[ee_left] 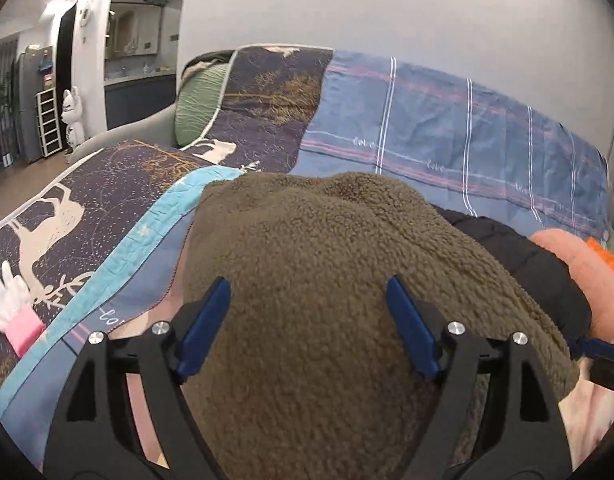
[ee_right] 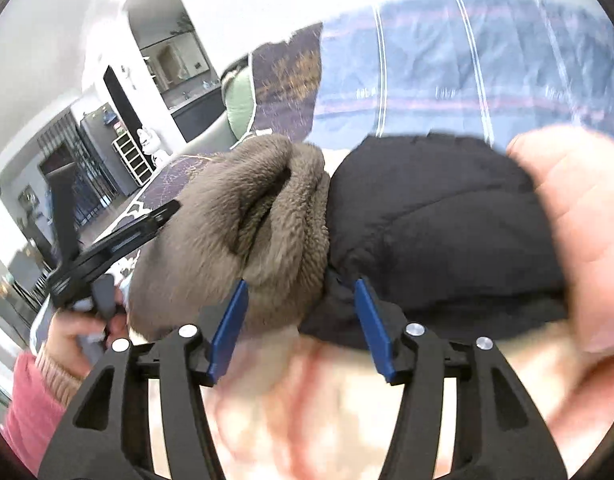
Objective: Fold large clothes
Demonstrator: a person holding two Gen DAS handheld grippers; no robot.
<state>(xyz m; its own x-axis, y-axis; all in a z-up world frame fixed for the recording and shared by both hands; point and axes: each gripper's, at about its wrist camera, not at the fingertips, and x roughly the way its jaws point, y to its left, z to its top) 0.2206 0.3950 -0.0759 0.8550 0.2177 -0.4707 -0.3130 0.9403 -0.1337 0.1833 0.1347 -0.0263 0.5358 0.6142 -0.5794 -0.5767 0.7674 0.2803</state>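
A folded brown fleece garment lies on the bed and fills the left wrist view. My left gripper stands open just over it, a blue finger on either side, neither pad pressing. In the right wrist view the fleece shows its rolled edge beside a black puffer jacket. My right gripper is open at the seam where the two garments meet, with fabric edges between its fingers but not gripped. A salmon-pink garment lies right of the jacket, blurred.
A blue plaid sheet covers the back of the bed against the wall. A dark deer-print quilt lies left, with a green pillow behind it. A white and pink glove rests on the quilt. A hand in a pink sleeve holds the left tool.
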